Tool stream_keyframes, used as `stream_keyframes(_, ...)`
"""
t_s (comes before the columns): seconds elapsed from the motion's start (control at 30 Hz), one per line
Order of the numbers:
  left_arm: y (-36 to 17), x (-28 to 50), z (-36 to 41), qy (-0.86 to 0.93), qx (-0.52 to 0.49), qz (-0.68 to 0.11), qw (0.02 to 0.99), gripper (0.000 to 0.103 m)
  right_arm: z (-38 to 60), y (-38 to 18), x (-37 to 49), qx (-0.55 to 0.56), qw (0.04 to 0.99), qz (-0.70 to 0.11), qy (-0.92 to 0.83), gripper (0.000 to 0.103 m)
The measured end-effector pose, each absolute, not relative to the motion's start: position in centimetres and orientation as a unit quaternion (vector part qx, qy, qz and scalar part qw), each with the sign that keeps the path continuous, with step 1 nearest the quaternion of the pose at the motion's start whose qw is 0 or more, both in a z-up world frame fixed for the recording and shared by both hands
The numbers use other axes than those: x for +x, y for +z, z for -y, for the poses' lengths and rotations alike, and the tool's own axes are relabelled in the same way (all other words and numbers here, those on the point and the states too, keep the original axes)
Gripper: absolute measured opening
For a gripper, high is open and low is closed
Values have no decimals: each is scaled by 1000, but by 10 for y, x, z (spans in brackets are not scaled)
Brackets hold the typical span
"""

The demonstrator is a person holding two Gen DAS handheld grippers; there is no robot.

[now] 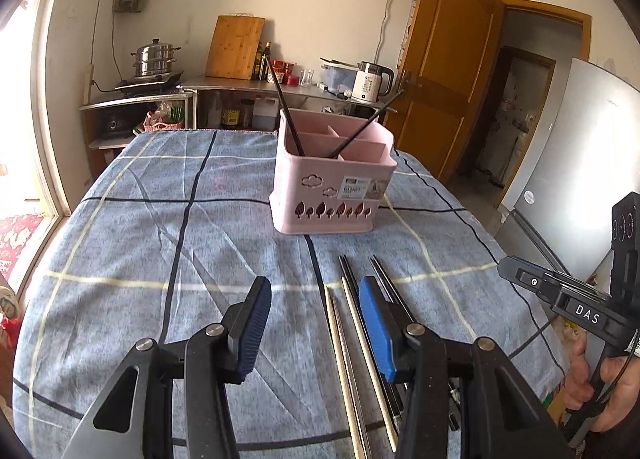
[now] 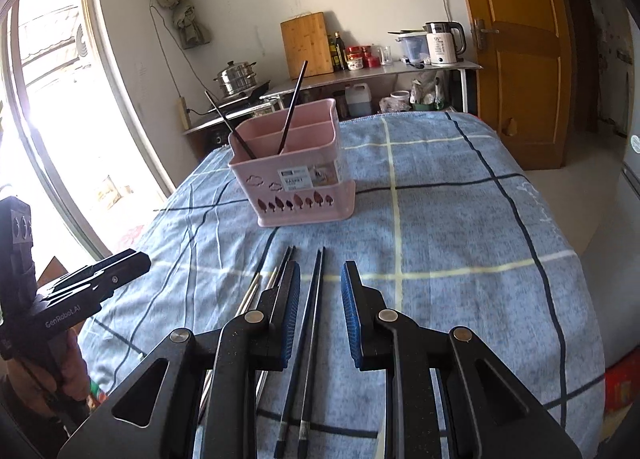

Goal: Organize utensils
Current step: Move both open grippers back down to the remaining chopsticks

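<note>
A pink divided utensil holder (image 1: pixel 332 187) (image 2: pixel 296 187) stands on the table with two black chopsticks (image 1: pixel 286 111) (image 2: pixel 292 107) leaning in it. Several loose chopsticks lie on the cloth in front of it: pale ones (image 1: pixel 340 339) and black ones (image 1: pixel 384 279) (image 2: pixel 314 307). My left gripper (image 1: pixel 314 287) hovers open just left of that row, nothing between its blue pads. My right gripper (image 2: pixel 320 279) hangs open above the black pair, which shows in its gap without the pads touching it. Each gripper also appears at the edge of the other's view, held by a hand (image 1: pixel 580 375).
A blue checked cloth (image 1: pixel 160 219) covers the table. Behind it a counter (image 2: pixel 360 79) carries a kettle, a cutting board, bottles and a steamer pot. A wooden door (image 1: pixel 448 59) and a fridge (image 1: pixel 580 179) are on the right, a bright window (image 2: pixel 60 119) on the left.
</note>
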State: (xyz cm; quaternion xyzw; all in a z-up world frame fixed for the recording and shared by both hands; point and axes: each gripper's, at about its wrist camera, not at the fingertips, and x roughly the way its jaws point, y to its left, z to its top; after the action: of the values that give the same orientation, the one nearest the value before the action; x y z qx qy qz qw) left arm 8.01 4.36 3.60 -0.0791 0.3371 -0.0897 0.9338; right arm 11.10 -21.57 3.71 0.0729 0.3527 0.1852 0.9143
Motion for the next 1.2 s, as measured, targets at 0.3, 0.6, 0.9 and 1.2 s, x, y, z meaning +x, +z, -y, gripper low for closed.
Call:
stream_keyframes(0.3, 16, 69, -35, -95, -73, -365, 923, 46, 208, 16, 101, 54, 905, -378, 188, 22)
stream_keyframes(0.6, 3, 82, -34, -93, -73, -387, 915, 44, 202, 5, 107, 46, 899, -393, 190, 22)
stream_keyframes(0.9, -6, 106, -33, -96, -71, -405, 906, 41, 188, -12, 130, 33, 886, -421, 193, 22)
stream_keyframes(1.2, -14, 139, -26, -110, -70, -423, 896, 41, 172, -34, 162, 17, 870, -453, 193, 21)
